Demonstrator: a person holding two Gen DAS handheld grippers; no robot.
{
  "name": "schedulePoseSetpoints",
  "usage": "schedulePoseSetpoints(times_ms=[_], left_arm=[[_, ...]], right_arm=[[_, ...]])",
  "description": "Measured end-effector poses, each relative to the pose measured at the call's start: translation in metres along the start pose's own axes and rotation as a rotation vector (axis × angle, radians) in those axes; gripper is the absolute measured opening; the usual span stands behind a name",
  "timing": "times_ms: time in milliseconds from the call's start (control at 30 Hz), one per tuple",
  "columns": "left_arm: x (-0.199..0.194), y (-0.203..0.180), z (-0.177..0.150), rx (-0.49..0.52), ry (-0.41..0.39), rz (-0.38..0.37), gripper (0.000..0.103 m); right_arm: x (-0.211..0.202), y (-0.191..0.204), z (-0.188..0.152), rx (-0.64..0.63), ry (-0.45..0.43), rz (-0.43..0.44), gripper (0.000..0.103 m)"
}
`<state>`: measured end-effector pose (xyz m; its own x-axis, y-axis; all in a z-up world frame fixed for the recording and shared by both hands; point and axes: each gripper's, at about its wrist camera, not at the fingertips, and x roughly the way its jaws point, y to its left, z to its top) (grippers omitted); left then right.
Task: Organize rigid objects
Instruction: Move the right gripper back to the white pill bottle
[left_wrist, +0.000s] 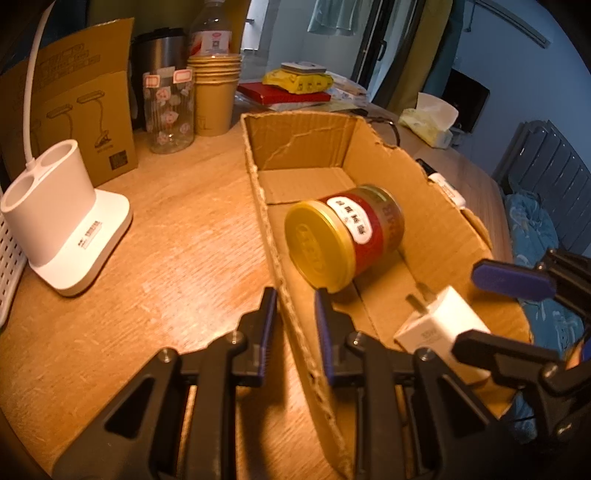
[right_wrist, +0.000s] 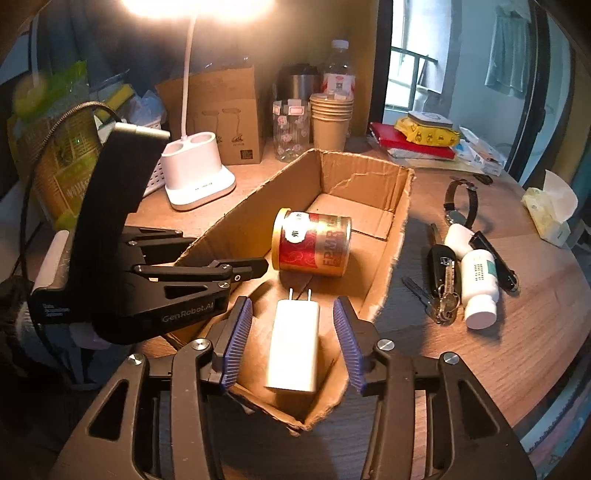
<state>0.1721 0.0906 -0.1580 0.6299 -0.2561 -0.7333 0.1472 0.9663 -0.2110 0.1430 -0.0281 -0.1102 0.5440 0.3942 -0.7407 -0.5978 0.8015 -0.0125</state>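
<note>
An open cardboard box (left_wrist: 424, 206) (right_wrist: 391, 236) lies on the wooden table. Inside it a red tin with a gold lid (left_wrist: 343, 236) (right_wrist: 314, 243) lies on its side. A white plug charger (right_wrist: 295, 343) (left_wrist: 439, 328) is over the box's near end, between the pads of my right gripper (right_wrist: 295, 343), which is open with clear gaps on both sides. My left gripper (left_wrist: 293, 325) is shut on the box's left wall (left_wrist: 291, 306), one pad on each side. The right gripper also shows in the left wrist view (left_wrist: 498, 314).
On the table right of the box lie a car key with keys (right_wrist: 443, 277), white bottles (right_wrist: 478, 288), a black pen (right_wrist: 495, 258), a wristwatch (right_wrist: 460, 203). A white lamp base (left_wrist: 62, 218) (right_wrist: 195, 173), paper cups (left_wrist: 218, 96), a glass jar (left_wrist: 170, 110), books (right_wrist: 413, 140), tissues (right_wrist: 550, 214) stand further back.
</note>
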Motion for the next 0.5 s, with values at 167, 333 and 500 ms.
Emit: schedulePoseSetpoints(times_ms=[167,333,500], left_arm=[[0.0,0.0,0.0,-0.006,0.001,-0.006,0.022],[0.002,0.0,0.001,-0.007,0.007,-0.004,0.022],[0.002,0.001,0.001,-0.008,0.008,-0.004,0.022]], right_arm=[[-0.01,-0.007,-0.003,0.029,-0.022,0.015,0.049],[-0.026,-0.016,-0.006,0.046,-0.068,0.008,0.049],[-0.037,-0.039,-0.007,0.104,-0.093,-0.027,0.05]])
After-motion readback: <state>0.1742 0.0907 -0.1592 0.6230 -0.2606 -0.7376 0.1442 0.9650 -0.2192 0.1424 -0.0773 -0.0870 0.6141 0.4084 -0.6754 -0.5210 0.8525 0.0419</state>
